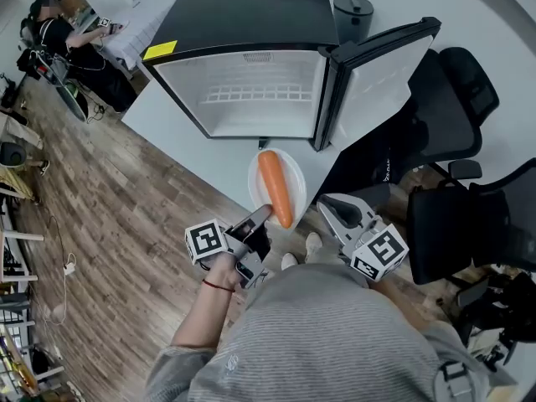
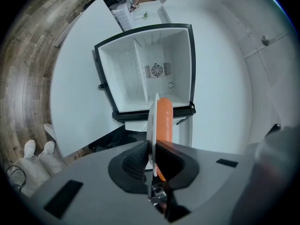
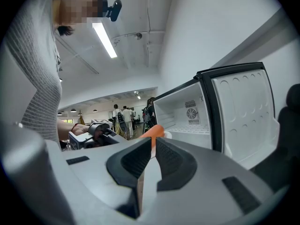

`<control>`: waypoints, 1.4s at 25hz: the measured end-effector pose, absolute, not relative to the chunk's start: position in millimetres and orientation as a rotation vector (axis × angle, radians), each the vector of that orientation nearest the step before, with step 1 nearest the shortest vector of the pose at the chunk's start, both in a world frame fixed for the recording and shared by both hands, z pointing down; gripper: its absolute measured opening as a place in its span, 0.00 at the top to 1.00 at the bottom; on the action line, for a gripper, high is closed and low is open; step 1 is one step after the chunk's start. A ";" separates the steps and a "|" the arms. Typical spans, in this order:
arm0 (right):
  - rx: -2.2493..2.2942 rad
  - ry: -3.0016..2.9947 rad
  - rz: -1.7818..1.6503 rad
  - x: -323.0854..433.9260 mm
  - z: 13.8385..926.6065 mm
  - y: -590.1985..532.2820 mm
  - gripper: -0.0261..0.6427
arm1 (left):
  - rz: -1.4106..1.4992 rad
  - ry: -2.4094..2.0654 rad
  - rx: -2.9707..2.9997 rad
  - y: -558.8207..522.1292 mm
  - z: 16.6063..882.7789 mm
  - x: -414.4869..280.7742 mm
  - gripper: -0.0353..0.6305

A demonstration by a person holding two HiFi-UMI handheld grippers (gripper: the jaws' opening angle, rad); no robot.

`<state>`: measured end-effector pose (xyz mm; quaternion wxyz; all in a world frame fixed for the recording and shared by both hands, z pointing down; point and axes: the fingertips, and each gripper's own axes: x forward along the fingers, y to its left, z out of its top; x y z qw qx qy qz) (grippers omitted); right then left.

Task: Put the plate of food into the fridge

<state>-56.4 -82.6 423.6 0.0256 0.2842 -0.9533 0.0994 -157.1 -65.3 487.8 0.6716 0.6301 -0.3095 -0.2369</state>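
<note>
Item: plate of food, held in the air at 6 o'clock of the open fridge, not yet inside. My left tool pinches its near rim at 6 o'clock; in the left gripper view the ribbed black pads of that tool clamp the thin white edge. My right tool sits at 4 o'clock of the plate, apart from it, jaws almost together with nothing between them, as that tool shows in its own view. Hazards, as I judge them: a one-edge grip on a smooth, glossy plate lets the far side sag or pivot; the carrot, a long, round, smooth, tapered thing lying loose, could roll off on any tilt; the rim could clip the fridge's black frame or the door standing at 2 o'clock. Materials: the plate is shallow, oval-looking and white, whether ceramic or plastic I cannot tell; the carrot is matt orange; the fridge lining is hard white plastic with a slotted ledge; the tool bodies are grey moulded plastic.
</note>
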 end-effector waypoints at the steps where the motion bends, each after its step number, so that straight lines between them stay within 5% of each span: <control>1: 0.877 -2.945 0.308 -57.3 423.6 -85.0 0.93 | -0.528 -0.694 1.421 -70.9 488.6 -159.1 0.89; 35: 0.871 -2.877 0.409 -67.8 449.5 -136.5 0.93 | -0.409 -0.722 1.451 -245.3 524.5 -179.2 0.88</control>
